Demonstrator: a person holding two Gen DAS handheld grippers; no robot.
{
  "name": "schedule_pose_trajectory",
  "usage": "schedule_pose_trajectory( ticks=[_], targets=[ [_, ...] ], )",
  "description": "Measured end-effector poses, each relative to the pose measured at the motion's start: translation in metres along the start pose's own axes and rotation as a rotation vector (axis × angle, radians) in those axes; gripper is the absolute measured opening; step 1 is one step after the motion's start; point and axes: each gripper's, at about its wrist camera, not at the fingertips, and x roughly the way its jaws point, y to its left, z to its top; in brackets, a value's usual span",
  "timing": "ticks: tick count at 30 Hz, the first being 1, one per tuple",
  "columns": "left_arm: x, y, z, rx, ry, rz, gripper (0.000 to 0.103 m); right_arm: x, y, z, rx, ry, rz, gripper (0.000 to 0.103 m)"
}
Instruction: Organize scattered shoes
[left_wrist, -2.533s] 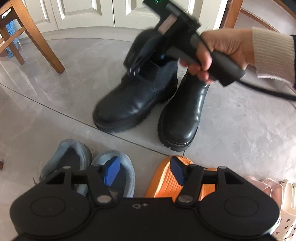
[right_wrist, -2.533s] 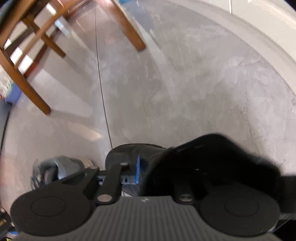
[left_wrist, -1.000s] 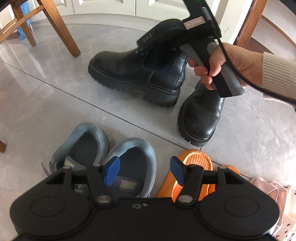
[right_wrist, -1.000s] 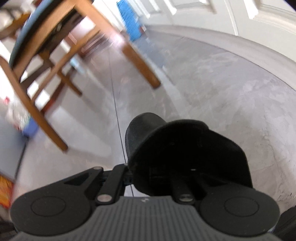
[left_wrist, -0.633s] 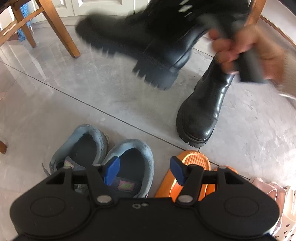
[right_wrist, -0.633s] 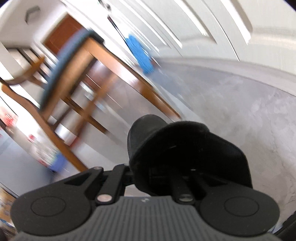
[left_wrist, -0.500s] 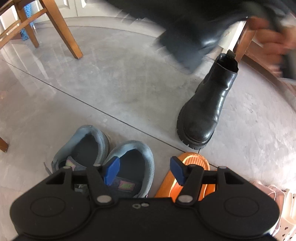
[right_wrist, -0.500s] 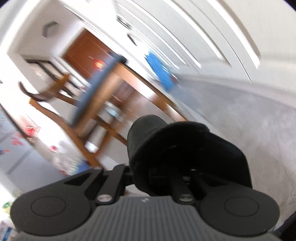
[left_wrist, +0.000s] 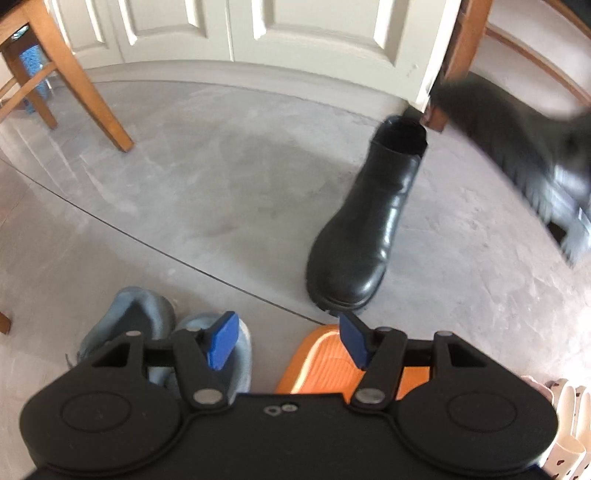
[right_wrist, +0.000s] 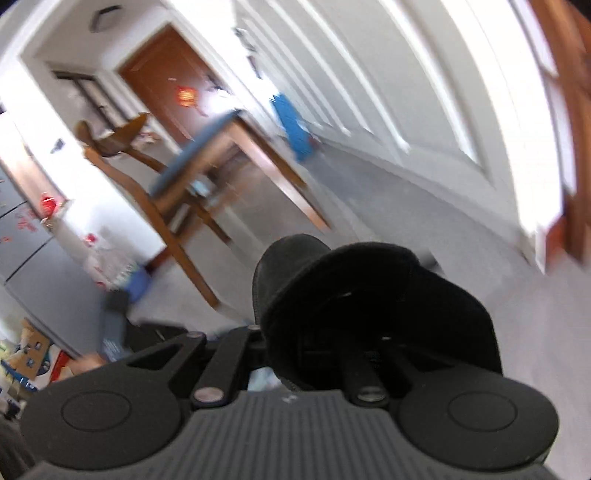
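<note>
One black ankle boot (left_wrist: 373, 229) stands upright on the grey floor, toe toward me. Its mate (left_wrist: 524, 155) is a blurred dark shape in the air at the right of the left wrist view. In the right wrist view that lifted boot (right_wrist: 369, 306) fills the middle, and my right gripper (right_wrist: 295, 363) is shut on the boot's collar, its fingertips hidden by the leather. My left gripper (left_wrist: 288, 341) hangs open over blue-grey sneakers (left_wrist: 147, 325) and orange slippers (left_wrist: 317, 365), holding nothing.
White panelled doors (left_wrist: 229, 33) close the far side. A wooden chair (left_wrist: 55, 70) stands at the left, and another wooden leg (left_wrist: 458, 62) is behind the boots. Pale dotted slippers (left_wrist: 565, 424) lie at the right edge. Bare floor (left_wrist: 207, 177) stretches ahead.
The right gripper has lifted the boot off the floor and swung it fast from the middle to the right. The left gripper shifted a little, still open.
</note>
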Motion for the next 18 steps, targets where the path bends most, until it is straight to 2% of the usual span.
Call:
schedule_pose_trajectory(
  ticks=[4,8,13,17,18],
  targets=[
    [0.005,-0.016,0.002,0.063,0.026,0.027,0.061,0.008,-0.035,-0.048,0.02,0.054,-0.033,0.008],
    [0.006,-0.023,0.003,0.099,0.037,0.054,0.061,0.036,-0.057,-0.075,-0.02,0.113,-0.027,0.008],
    [0.009,-0.027,0.005,0.112,0.048,0.07,0.061,0.081,-0.052,-0.084,-0.288,0.335,-0.037,0.008],
    [0.013,-0.028,0.007,0.112,0.055,0.07,0.061,0.098,-0.034,-0.088,-0.639,0.525,-0.021,0.008],
    [0.014,-0.028,0.007,0.111,0.057,0.069,0.061,0.102,-0.032,-0.084,-0.69,0.561,-0.024,0.008]
  ],
)
